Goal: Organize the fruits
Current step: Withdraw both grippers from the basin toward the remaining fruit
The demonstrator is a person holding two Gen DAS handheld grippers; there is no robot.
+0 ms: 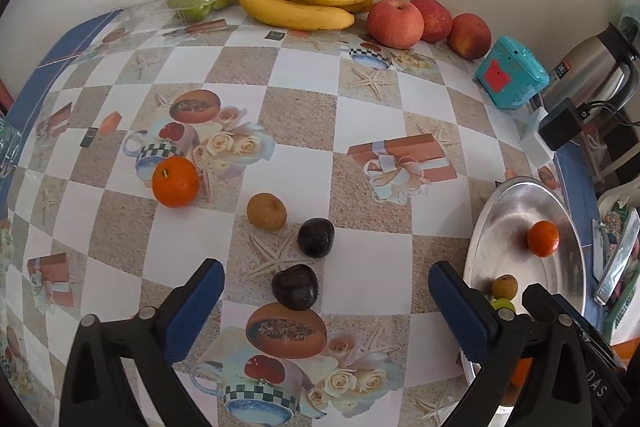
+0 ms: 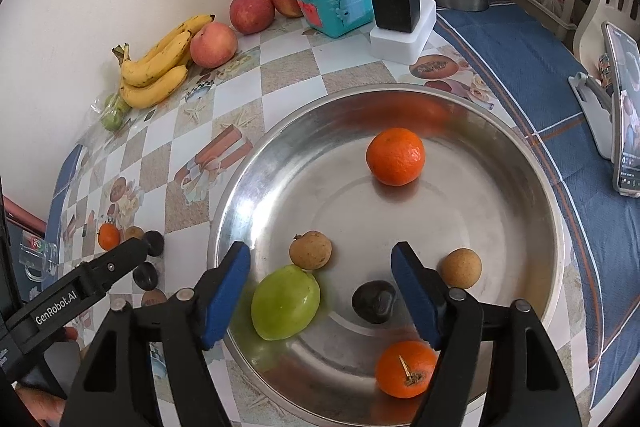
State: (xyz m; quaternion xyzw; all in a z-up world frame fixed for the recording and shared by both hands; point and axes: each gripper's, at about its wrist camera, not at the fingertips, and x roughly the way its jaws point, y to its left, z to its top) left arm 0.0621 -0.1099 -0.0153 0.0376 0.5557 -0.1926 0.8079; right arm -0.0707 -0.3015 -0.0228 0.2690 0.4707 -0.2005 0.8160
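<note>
1. Your left gripper (image 1: 326, 301) is spread wide over the table, gripping nothing; a dark fruit (image 1: 295, 287) lies between its fingers.
2. Your right gripper (image 2: 320, 289) hangs released above the steel bowl (image 2: 532, 187).
3. The green fruit (image 2: 285, 302) sits at the bowl's seven o'clock; the black one (image 2: 374, 301) beside it is possibly a plum.

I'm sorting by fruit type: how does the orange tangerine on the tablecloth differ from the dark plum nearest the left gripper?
The orange tangerine is bright and round; the dark plum is near-black and heart-shaped. The tangerine looks larger. It lies farther from the left gripper, off to one side, while the plum sits just ahead of its open jaws. Both rest loose on the tablecloth, outside the steel bowl.
</note>
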